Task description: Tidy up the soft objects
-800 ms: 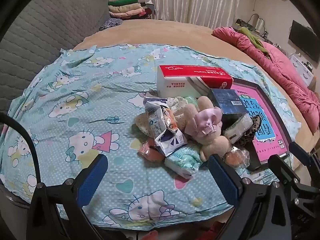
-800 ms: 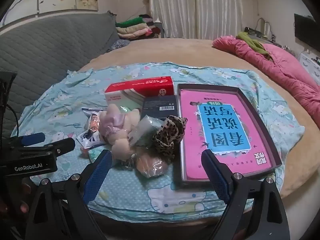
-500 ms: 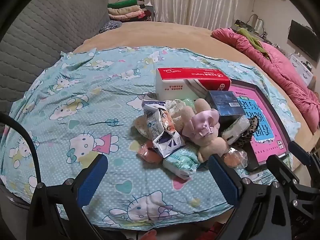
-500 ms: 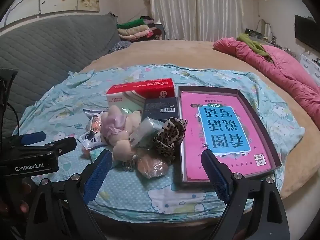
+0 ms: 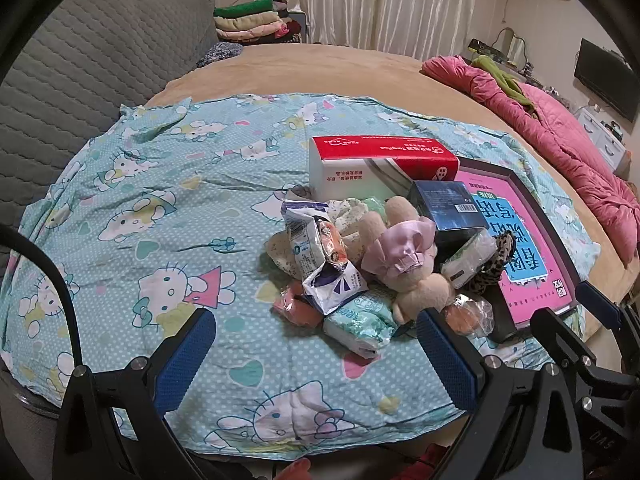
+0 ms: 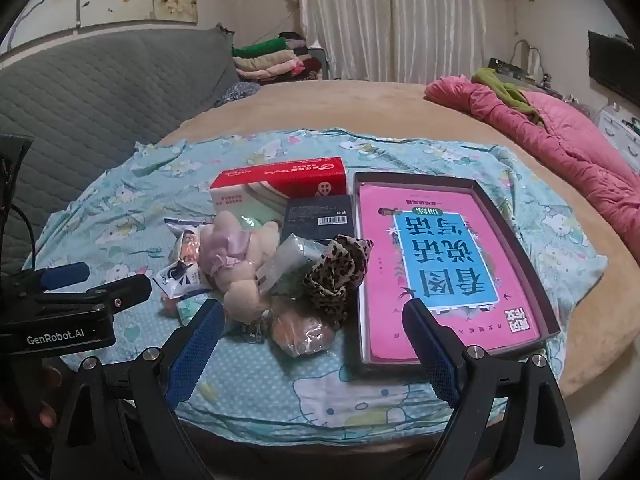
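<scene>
Both grippers, left gripper (image 5: pixel 316 354) and right gripper (image 6: pixel 314 344), we hold wide open and empty above the blanket's (image 5: pixel 132 208) near edge; plush toy (image 5: pixel 404 256) heaped beside tray (image 6: pixel 516 240).

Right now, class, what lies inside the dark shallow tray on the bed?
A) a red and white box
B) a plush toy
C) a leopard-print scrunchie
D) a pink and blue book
D: the pink and blue book fills the dark tray, while the plush toy, the red and white box and the leopard-print scrunchie sit outside it on the sheet.
</scene>
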`<state>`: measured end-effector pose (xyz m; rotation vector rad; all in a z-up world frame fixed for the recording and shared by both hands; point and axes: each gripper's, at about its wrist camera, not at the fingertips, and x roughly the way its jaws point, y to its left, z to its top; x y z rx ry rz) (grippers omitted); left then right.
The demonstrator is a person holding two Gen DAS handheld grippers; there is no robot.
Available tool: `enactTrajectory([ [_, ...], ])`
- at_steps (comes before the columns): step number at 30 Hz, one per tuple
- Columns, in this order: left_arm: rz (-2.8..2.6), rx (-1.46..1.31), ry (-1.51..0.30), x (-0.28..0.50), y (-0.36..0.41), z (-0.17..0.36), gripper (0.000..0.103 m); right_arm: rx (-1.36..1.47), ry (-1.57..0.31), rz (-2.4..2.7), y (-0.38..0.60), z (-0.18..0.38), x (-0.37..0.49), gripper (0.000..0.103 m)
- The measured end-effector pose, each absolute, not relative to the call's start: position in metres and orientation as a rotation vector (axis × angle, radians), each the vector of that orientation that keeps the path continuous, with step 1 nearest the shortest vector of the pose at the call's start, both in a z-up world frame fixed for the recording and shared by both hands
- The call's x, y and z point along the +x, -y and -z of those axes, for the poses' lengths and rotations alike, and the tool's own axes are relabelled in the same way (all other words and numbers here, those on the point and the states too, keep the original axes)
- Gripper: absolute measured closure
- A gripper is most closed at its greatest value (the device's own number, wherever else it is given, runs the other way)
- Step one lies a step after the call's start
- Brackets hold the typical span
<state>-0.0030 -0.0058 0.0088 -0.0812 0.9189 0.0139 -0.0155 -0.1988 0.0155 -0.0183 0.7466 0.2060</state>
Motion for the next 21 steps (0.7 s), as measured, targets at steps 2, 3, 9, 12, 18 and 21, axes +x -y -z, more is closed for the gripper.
enactTrajectory([
  [2,-0.015,-0.081,-0.921,-0.0026,0.0058,-0.008,0.002,-0.017,-0.745,-0.203,0.1995,-0.015,-0.0157,0.012],
  [3,-0.014,-0.082,-0.92,-0.0027,0.006,-0.0082,0.002,-0.016,-0.745,-0.204,0.1997,-0.0149,-0.016,0.012],
  [9,-0.013,-0.081,-0.922,-0.0024,0.0061,-0.0077,0.002,-0.017,-0.744,-0.205,0.1998,-0.0149,-0.0159,0.012],
  [12,-0.011,-0.08,-0.928,-0.0014,0.006,-0.0064,0.002,-0.02,-0.749,-0.207,0.2,-0.0136,-0.0151,0.012],
  [18,-0.013,-0.082,-0.93,-0.0004,0.0052,-0.0049,0.002,-0.017,-0.752,-0.204,0.2,-0.0124,-0.0147,0.012],
  [21,-0.014,-0.082,-0.929,-0.0004,0.0054,-0.0051,0.002,-0.012,-0.75,-0.204,0.2006,-0.0123,-0.0146,0.012],
])
